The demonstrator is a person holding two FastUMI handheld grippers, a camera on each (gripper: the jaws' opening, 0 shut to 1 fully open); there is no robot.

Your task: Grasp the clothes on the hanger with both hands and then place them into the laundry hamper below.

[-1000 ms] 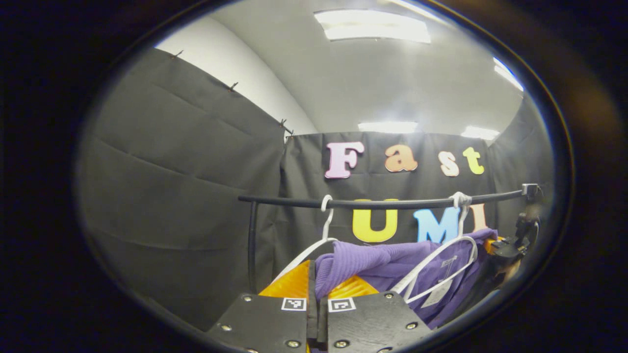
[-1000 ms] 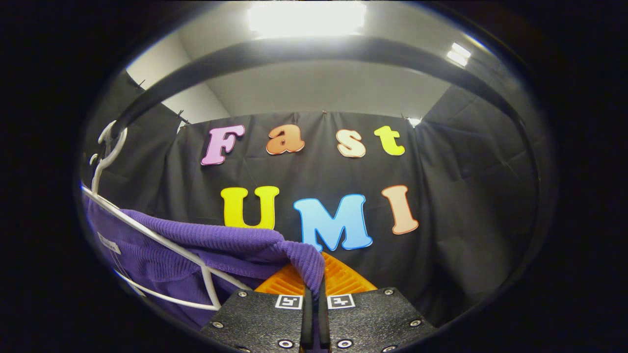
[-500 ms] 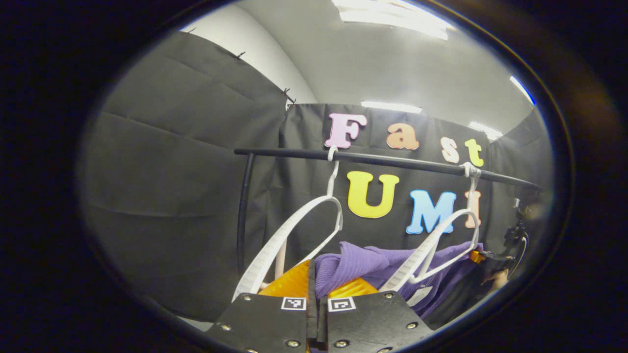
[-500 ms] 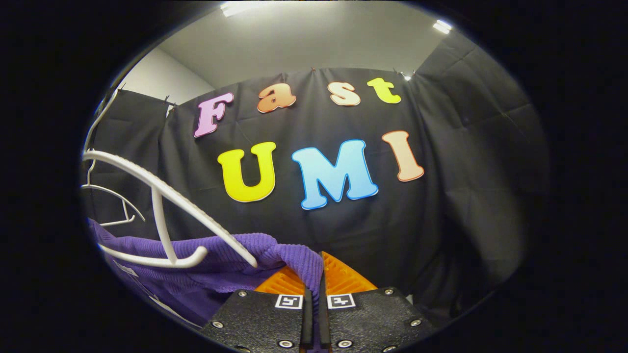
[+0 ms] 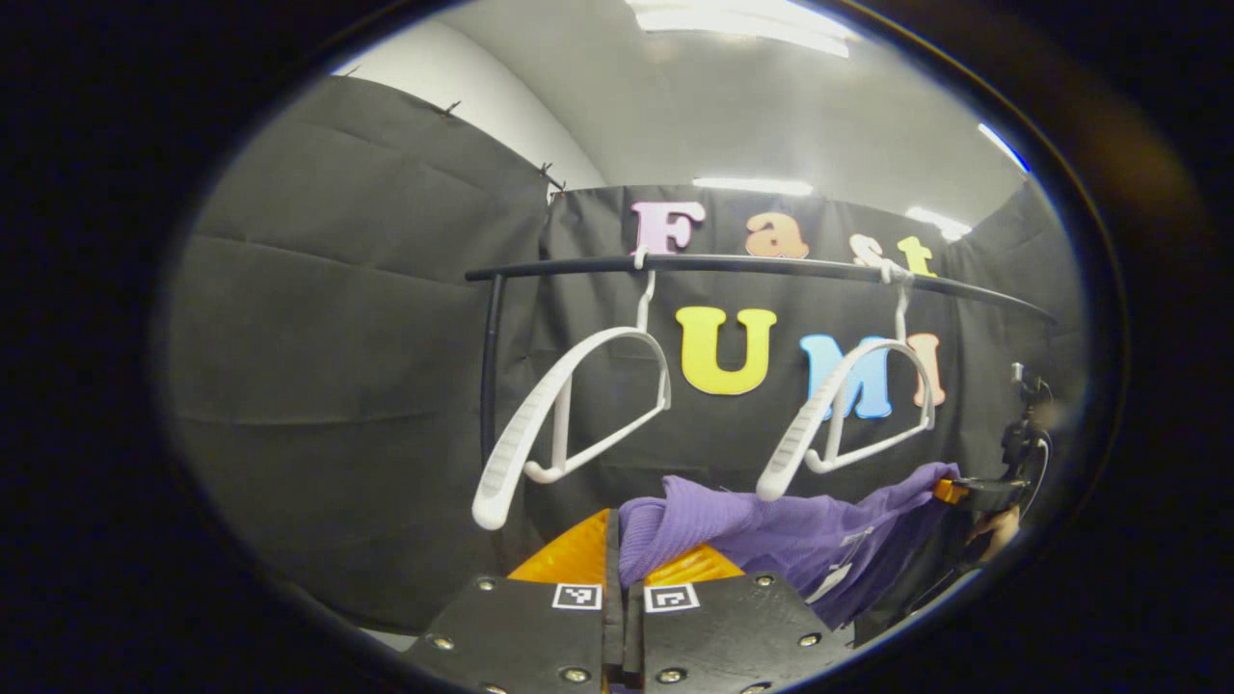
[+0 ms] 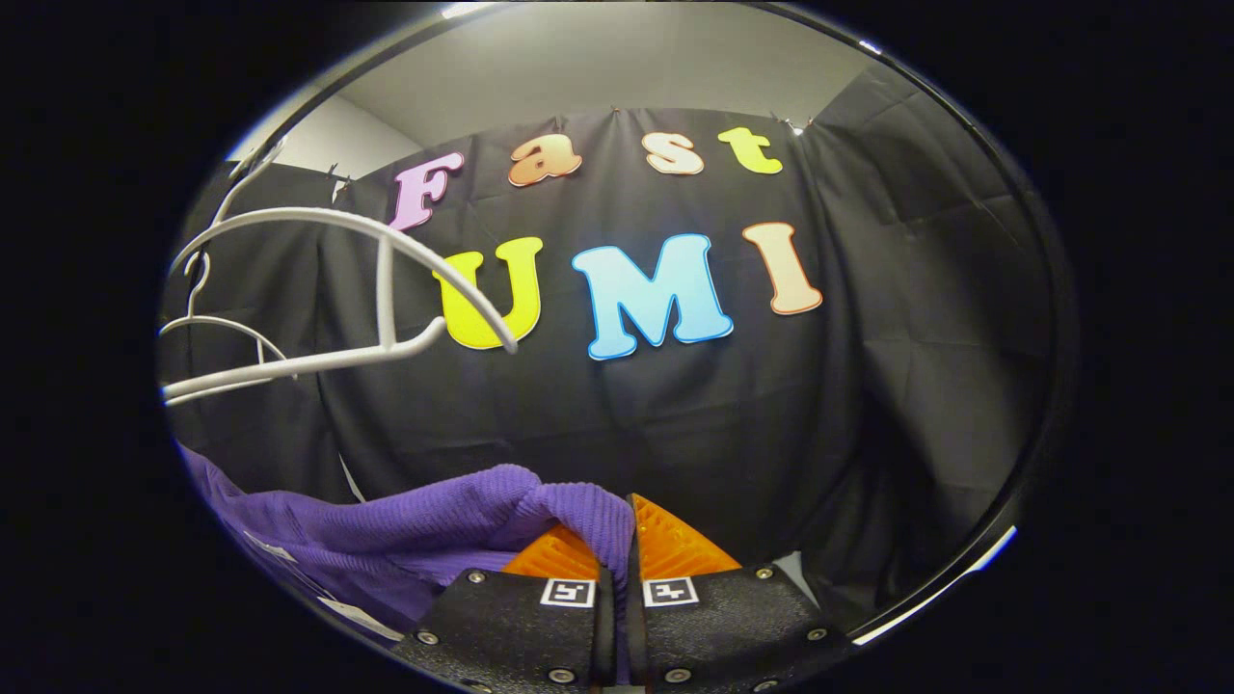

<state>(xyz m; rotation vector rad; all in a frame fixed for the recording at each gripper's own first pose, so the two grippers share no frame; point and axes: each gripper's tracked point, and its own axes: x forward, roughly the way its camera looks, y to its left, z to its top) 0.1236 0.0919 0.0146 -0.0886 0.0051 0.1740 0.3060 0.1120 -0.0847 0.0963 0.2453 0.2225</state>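
A purple knit garment (image 5: pixel 771 530) hangs slack between both grippers, below the hangers and free of them. My left gripper (image 5: pixel 617 554) is shut on one end of the purple garment, its orange fingers (image 5: pixel 574 559) pinching the cloth. In the right gripper view my right gripper (image 6: pixel 617 540) is shut on the other end of the garment (image 6: pixel 424 525). The right gripper (image 5: pixel 964 490) also shows far off at the right of the left gripper view, with a hand behind it. Two white hangers (image 5: pixel 569 414) (image 5: pixel 848 414) hang bare on the black rail (image 5: pixel 752 265).
The rail's black upright post (image 5: pixel 490 376) stands left of the hangers. In the right gripper view a white hanger (image 6: pixel 366 299) swings at upper left, above the cloth. Black cloth walls close in the booth behind and on both sides.
Both grippers have dropped lower with the purple garment. It has slid off the hangers, which now hang bare above it on the rail.
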